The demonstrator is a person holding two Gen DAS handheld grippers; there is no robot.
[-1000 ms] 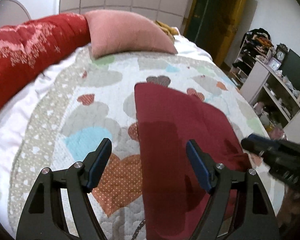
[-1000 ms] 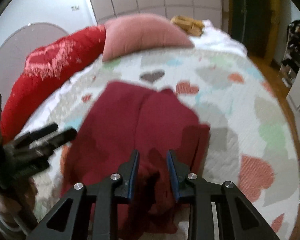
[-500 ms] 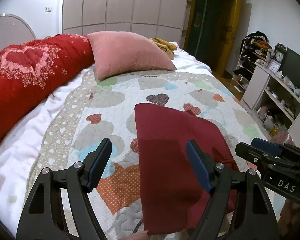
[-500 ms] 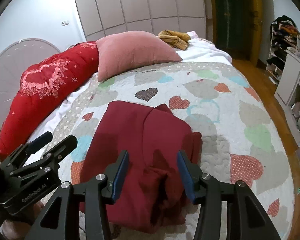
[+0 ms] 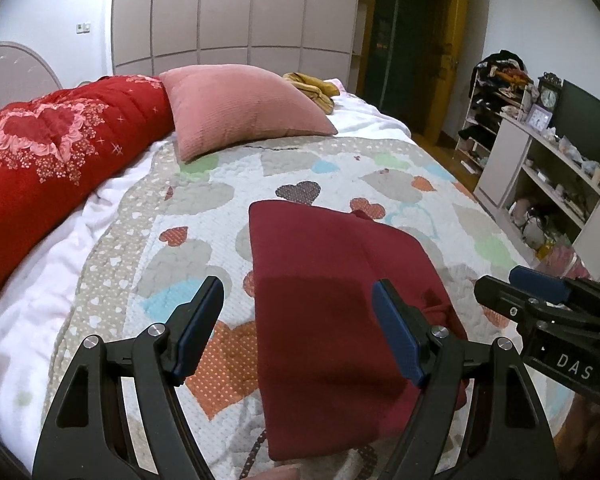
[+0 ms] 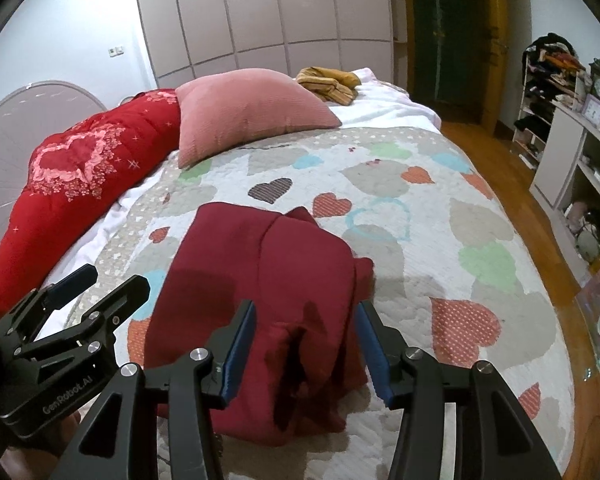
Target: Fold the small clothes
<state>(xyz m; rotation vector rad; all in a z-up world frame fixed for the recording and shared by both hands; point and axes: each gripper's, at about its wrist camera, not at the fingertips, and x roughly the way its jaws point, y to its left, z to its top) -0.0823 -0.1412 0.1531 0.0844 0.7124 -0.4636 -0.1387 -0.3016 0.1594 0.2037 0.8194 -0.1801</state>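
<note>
A dark red garment point(image 5: 332, 300) lies folded on the heart-patterned quilt point(image 5: 204, 208); it also shows in the right wrist view point(image 6: 268, 280), with a rumpled fold at its near right. My left gripper point(image 5: 298, 328) is open and empty, held above the garment's near left part. My right gripper point(image 6: 306, 344) is open and empty, above the garment's near right part. Each gripper shows in the other's view: the right one point(image 5: 540, 300) and the left one point(image 6: 84, 292).
A pink pillow point(image 5: 240, 108) and a red embroidered bolster point(image 5: 60, 152) lie at the head of the bed. A yellow garment point(image 6: 332, 82) lies at the far side. Shelves point(image 5: 548, 184) stand to the right, past a wooden floor point(image 6: 512, 184).
My right gripper opened and let go of the garment. Both grippers lifted and drew back from the bed, so more of the room shows.
</note>
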